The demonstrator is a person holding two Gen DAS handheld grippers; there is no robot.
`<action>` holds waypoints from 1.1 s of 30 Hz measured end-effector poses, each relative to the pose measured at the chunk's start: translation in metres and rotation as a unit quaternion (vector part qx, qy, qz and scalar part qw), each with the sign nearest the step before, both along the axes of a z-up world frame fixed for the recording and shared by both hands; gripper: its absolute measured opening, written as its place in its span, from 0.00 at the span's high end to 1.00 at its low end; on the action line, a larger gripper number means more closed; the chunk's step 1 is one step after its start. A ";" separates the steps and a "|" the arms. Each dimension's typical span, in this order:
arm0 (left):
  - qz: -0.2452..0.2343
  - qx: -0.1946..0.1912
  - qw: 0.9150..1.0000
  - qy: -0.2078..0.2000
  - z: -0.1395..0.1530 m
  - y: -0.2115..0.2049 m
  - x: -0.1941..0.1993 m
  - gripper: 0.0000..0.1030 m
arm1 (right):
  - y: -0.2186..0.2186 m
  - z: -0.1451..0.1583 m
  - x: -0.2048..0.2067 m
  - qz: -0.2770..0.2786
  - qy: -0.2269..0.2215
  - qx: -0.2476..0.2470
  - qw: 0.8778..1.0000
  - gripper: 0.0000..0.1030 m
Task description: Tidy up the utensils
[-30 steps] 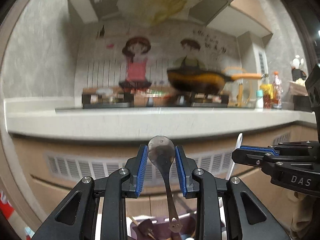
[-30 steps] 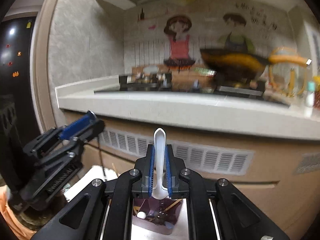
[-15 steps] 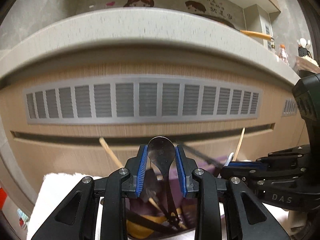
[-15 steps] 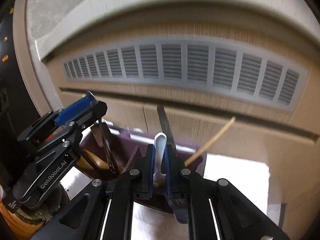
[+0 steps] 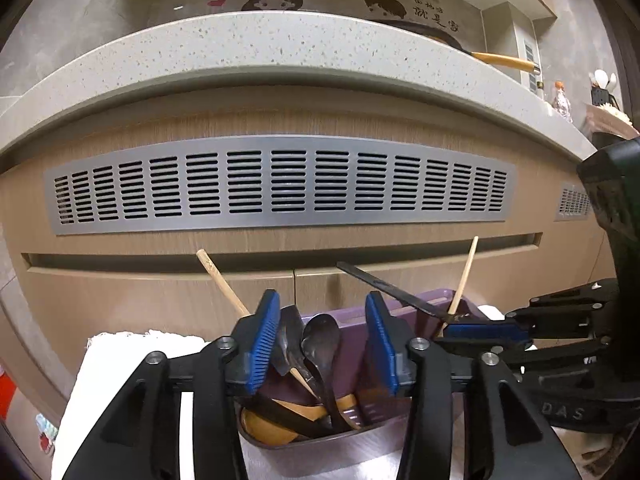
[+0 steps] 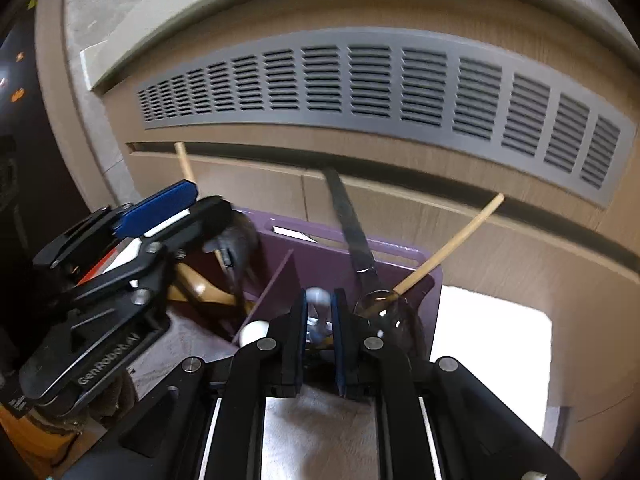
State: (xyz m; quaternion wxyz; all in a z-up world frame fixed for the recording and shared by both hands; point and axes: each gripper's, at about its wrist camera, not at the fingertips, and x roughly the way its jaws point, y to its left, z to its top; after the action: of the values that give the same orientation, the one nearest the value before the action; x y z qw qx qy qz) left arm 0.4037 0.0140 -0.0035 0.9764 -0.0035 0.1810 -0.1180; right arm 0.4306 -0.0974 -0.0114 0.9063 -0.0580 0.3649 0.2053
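Here, the left gripper (image 5: pixel 322 342) is over the left compartment of the purple utensil holder (image 6: pixel 332 258), its fingers opening, and the metal spoon (image 5: pixel 320 344) stands loose between them, touching no pad. The right gripper (image 6: pixel 320 336) is at the right compartment, fingers also opening, with the white plastic spoon (image 6: pixel 319 300) between the pads, but blur hides any contact.

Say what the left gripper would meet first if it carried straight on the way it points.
Most likely the metal spoon standing between its opening jaws in the purple utensil holder, then the holder's back wall. The left gripper is not pressing on the spoon; depth is hard to judge.
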 end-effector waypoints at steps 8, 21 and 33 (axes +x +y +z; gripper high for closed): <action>0.011 0.005 1.000 0.006 0.011 0.003 -0.015 0.35 | -0.005 0.015 -0.012 -0.018 -0.015 -0.004 1.000 0.76; 0.055 -0.066 0.996 0.008 0.046 0.037 -0.078 0.00 | -0.039 0.039 -0.092 -0.087 -0.053 0.008 0.995 0.42; 0.115 -0.006 0.993 0.016 0.011 0.028 -0.230 0.00 | -0.052 0.028 -0.230 -0.149 -0.098 0.013 0.984 0.16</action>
State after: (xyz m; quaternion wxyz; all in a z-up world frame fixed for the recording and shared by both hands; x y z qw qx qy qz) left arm 0.1735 0.0422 0.0079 0.9804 -0.0318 0.1945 -0.0062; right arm 0.2010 -0.1497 0.0162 0.9587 -0.0112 0.2763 0.0665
